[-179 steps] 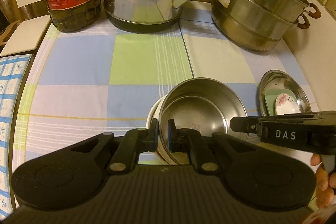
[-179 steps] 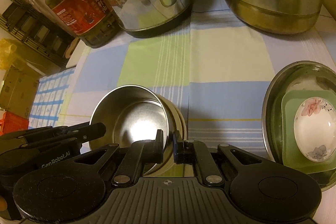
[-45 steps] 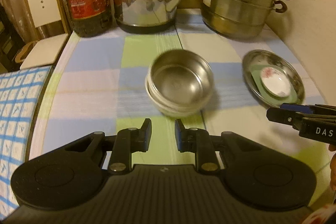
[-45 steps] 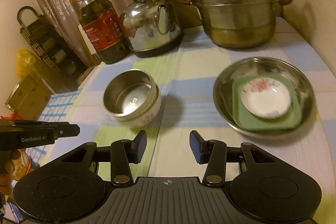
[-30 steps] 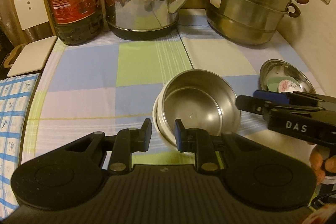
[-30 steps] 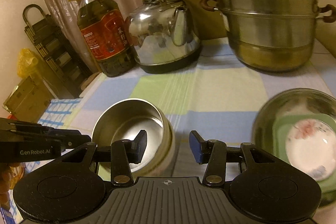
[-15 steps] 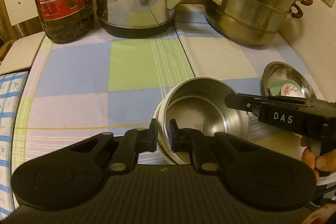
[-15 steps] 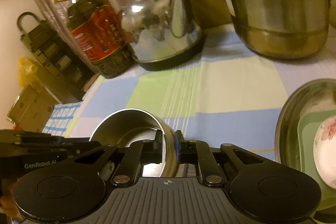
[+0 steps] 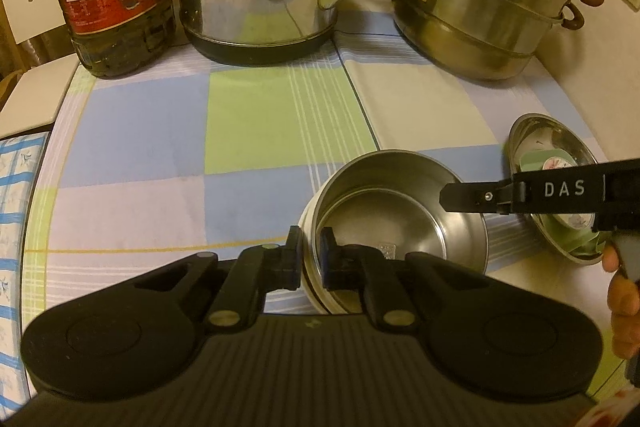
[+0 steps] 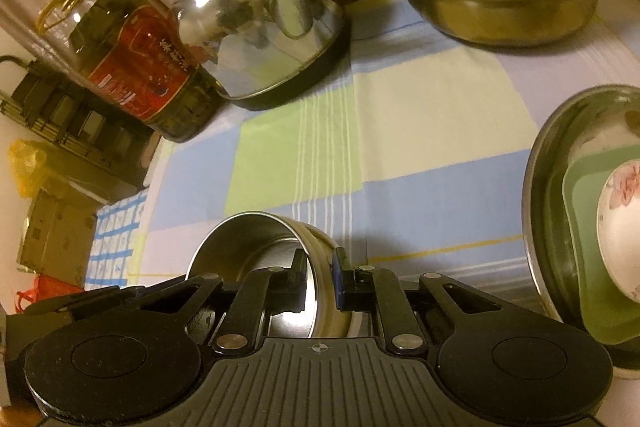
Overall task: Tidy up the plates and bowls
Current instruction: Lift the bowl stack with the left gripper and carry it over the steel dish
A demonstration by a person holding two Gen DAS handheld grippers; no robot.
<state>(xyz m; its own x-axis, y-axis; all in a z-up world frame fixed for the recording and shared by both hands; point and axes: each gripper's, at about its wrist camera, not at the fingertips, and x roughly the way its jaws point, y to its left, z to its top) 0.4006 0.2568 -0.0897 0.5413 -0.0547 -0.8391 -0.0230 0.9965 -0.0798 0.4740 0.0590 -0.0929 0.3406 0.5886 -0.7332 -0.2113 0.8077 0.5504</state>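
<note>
Gripping opposite sides of one stack, we had both claws clenched on the nested bowls near the front of the checked tablecloth (image 9: 248, 123). Our left gripper (image 9: 310, 259) pinched the near-left wall where the round stainless-steel bowl (image 9: 404, 203) sat inside the white ceramic bowl (image 9: 310, 291); one finger was outside the white wall, the other inside the steel. Our right gripper (image 10: 320, 277) clamped the steel rim on its right side, and from that view we could not tell whether the white bowl was caught too.

We judged the risk to lie there. If only the steel bowl was held on the right, a lift could tilt the pair and let the ceramic one slide free. Smooth metal might also slip from narrow pads. The shallow steel dish (image 10: 540, 195) holding a green square plate (image 10: 580, 227) and a flowered white saucer (image 10: 620, 223) stood just to the right, close enough to be knocked.
</note>
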